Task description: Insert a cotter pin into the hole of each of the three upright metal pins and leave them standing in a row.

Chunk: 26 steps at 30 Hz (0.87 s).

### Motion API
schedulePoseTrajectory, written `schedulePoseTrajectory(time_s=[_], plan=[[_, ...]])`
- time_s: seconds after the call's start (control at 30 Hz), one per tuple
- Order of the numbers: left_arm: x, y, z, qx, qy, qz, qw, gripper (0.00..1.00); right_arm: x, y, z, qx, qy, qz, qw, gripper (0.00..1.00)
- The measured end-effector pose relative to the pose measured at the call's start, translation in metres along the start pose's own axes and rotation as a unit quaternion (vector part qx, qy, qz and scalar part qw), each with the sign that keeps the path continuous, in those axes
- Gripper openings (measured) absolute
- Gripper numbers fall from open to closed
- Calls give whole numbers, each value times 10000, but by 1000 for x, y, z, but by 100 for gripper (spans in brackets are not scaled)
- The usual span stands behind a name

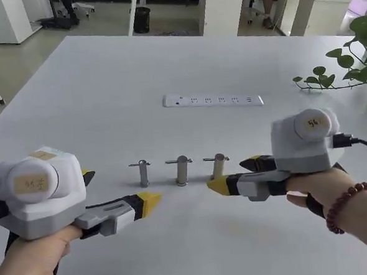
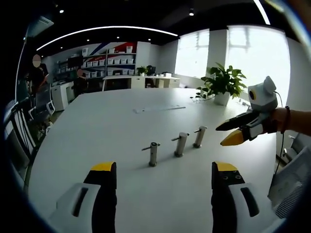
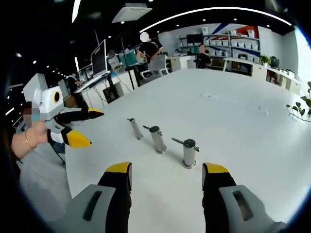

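Three upright metal pins stand in a row on the white table: left pin (image 1: 143,173), middle pin (image 1: 182,170), right pin (image 1: 218,166). A thin cross piece sticks out near the top of each. My left gripper (image 1: 119,190) hovers open in front and to the left of the row, nothing between its fingers. My right gripper (image 1: 234,175) is open just right of the right pin, also holding nothing. The left gripper view looks between its jaws at the three pins (image 2: 180,144), with the right gripper (image 2: 238,131) beyond. The right gripper view has the nearest pin (image 3: 188,152) ahead and the left gripper (image 3: 77,127) at left.
A white power strip (image 1: 212,100) lies farther back on the table (image 1: 105,86). A potted trailing plant (image 1: 347,65) sits at the far right edge. Office desks, chairs and people are in the background beyond the table.
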<state>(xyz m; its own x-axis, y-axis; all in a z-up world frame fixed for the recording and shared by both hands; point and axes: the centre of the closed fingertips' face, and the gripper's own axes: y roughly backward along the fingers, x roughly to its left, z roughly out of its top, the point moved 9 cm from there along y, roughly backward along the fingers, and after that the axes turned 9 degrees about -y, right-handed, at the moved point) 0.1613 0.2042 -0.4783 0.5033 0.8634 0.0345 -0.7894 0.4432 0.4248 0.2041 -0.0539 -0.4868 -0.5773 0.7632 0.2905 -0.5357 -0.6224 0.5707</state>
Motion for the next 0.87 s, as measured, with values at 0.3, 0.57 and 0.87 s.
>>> schedulePoseTrajectory(time_s=[0.3, 0.57, 0.87], plan=[[-2, 6, 1, -60, 97, 83, 9999, 79, 5, 10, -14, -208, -141, -311, 9992, 56], [-10, 5, -2, 83, -68, 66, 9999, 79, 9, 18, -29, -229, -178, -710, 9971, 56], [-11, 7, 0, -62, 148, -62, 9999, 79, 14, 23, -28, -261, -41, -811, 9964, 57]])
